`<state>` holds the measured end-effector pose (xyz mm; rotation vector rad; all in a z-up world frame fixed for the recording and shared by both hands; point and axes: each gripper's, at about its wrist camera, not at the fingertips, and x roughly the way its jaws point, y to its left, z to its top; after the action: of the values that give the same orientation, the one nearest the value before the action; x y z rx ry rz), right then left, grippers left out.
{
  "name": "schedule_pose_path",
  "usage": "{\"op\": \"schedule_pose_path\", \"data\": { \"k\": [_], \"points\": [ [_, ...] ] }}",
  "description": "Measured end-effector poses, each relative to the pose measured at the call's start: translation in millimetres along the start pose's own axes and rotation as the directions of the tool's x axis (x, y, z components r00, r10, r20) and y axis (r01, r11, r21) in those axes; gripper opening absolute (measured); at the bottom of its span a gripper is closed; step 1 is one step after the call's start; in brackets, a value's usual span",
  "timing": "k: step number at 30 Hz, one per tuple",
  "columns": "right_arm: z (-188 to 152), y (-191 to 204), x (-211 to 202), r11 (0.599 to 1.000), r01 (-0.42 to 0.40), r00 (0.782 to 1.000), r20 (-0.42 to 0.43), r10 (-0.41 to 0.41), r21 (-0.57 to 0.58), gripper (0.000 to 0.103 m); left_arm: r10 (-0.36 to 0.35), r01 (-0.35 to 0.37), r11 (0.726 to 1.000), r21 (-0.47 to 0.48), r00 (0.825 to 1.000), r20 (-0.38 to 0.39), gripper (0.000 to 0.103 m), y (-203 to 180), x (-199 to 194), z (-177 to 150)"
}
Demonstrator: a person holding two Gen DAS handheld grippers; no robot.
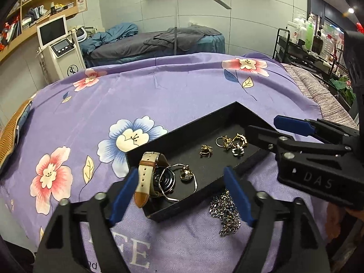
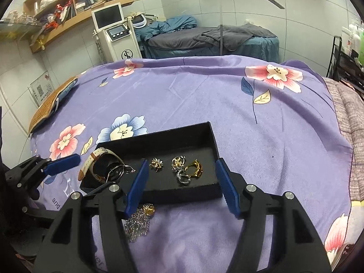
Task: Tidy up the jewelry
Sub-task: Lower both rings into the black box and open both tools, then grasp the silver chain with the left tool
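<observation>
A black tray (image 1: pixel 236 108) (image 2: pixel 210 134) lies on the purple flowered bedspread. In it are a watch with a cream and tan strap (image 1: pixel 147 173) (image 2: pixel 100 163), a silver bangle with a stone ring (image 1: pixel 187 174), and several gold and silver earrings (image 1: pixel 232 144) (image 2: pixel 188 168). A silver chain necklace (image 1: pixel 225 213) (image 2: pixel 138 220) lies on the spread just in front of the tray. My left gripper (image 1: pixel 180 195) is open over the tray's near end. My right gripper (image 2: pixel 182 186) is open over the tray's near edge and empty; it also shows in the left wrist view (image 1: pixel 268 127).
The bedspread (image 1: pixel 159 95) (image 2: pixel 250 125) spreads wide behind and beside the tray. A woven cushion (image 2: pixel 50 102) lies at its far left edge. A white machine with a screen (image 2: pixel 113 34), a massage bed, a floor lamp and shelves stand behind.
</observation>
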<state>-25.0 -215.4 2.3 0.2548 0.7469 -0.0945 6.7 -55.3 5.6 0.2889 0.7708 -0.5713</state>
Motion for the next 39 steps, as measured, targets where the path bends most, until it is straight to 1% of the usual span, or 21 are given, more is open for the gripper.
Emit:
{"op": "schedule_pose_path", "data": {
  "k": [1, 5, 8, 10, 17, 18, 20, 24, 26, 28, 33, 34, 36, 37, 38, 39],
  "points": [
    [-1.5, -1.5, -1.7, 1.0, 0.002, 1.0, -0.001, -0.002, 0.005, 0.061, 0.0, 0.0, 1.0, -0.008, 1.0, 0.005, 0.085, 1.7, -2.3, -1.5],
    [-8.1, -8.3, -8.1, 1.0, 0.003, 1.0, -0.012, -0.003, 0.02, 0.061, -0.019, 0.019, 0.999, -0.026, 1.0, 0.005, 0.087, 6.7, -10.7, -8.9],
    [-15.9, -12.3, -10.9, 1.0, 0.002, 0.999, -0.033, -0.001, 0.024, 0.061, -0.017, 0.017, 1.0, -0.011, 1.0, -0.001, 0.087, 7.9, -15.0, -16.8],
    [-22.7, -13.0, -12.9, 1.0, 0.0, 0.999, -0.047, 0.001, 0.021, 0.061, -0.028, 0.028, 1.0, -0.005, 1.0, -0.008, 0.087, 8.0, -18.2, -23.0],
    [-43.2, -18.6, -12.3, 0.999, 0.008, 0.995, -0.095, -0.004, 0.032, 0.062, -0.098, 0.1, 0.993, 0.056, 0.995, -0.031, 0.086, -4.6, -26.1, -44.3],
    [-44.8, -18.8, -12.0, 0.999, 0.005, 0.995, -0.1, -0.002, 0.032, 0.062, -0.104, 0.106, 0.992, 0.067, 0.994, -0.038, 0.085, -8.1, -24.8, -47.1],
    [-47.1, -17.8, -12.9, 1.0, 0.003, 0.995, -0.104, 0.0, 0.026, 0.062, -0.117, 0.122, 0.99, 0.078, 0.991, -0.057, 0.074, -14.0, -19.9, -51.6],
    [-51.5, -15.7, -15.7, 1.0, -0.005, 0.994, -0.11, 0.007, 0.019, 0.062, -0.148, 0.155, 0.985, 0.076, 0.985, -0.094, 0.066, -21.2, -7.1, -57.6],
    [-53.3, -15.0, -16.2, 1.0, -0.007, 0.993, -0.114, 0.009, 0.016, 0.062, -0.147, 0.157, 0.984, 0.088, 0.983, -0.109, 0.055, -25.0, 0.5, -60.3],
    [-54.9, -14.1, -16.2, 1.0, -0.009, 0.993, -0.118, 0.01, 0.015, 0.062, -0.142, 0.154, 0.983, 0.098, 0.983, -0.12, 0.049, -27.8, 5.8, -60.9],
    [-57.7, -13.1, -15.1, 1.0, -0.012, 0.992, -0.128, 0.014, 0.015, 0.062, -0.15, 0.162, 0.981, 0.102, 0.982, -0.117, 0.044, -33.2, 14.4, -58.2],
    [-58.2, -12.9, -14.8, 1.0, -0.013, 0.991, -0.129, 0.015, 0.015, 0.062, -0.152, 0.164, 0.981, 0.105, 0.982, -0.113, 0.041, -34.6, 15.7, -57.6],
    [-58.5, -11.9, -14.7, 1.0, -0.015, 0.991, -0.132, 0.017, 0.014, 0.062, -0.165, 0.176, 0.979, 0.105, 0.98, -0.109, 0.034, -36.7, 17.7, -57.1],
    [-58.8, -11.6, -14.7, 1.0, -0.016, 0.991, -0.133, 0.017, 0.012, 0.062, -0.171, 0.182, 0.978, 0.103, 0.979, -0.108, 0.028, -37.1, 17.8, -57.0],
    [-59.0, -11.3, -14.7, 1.0, -0.017, 0.991, -0.135, 0.018, 0.011, 0.062, -0.178, 0.189, 0.976, 0.104, 0.978, -0.11, 0.019, -37.5, 17.2, -57.4],
    [-59.6, -10.6, -14.4, 1.0, -0.019, 0.99, -0.137, 0.02, 0.009, 0.062, -0.177, 0.188, 0.976, 0.109, 0.978, -0.11, 0.018, -38.4, 16.1, -57.9]
  ]
}}
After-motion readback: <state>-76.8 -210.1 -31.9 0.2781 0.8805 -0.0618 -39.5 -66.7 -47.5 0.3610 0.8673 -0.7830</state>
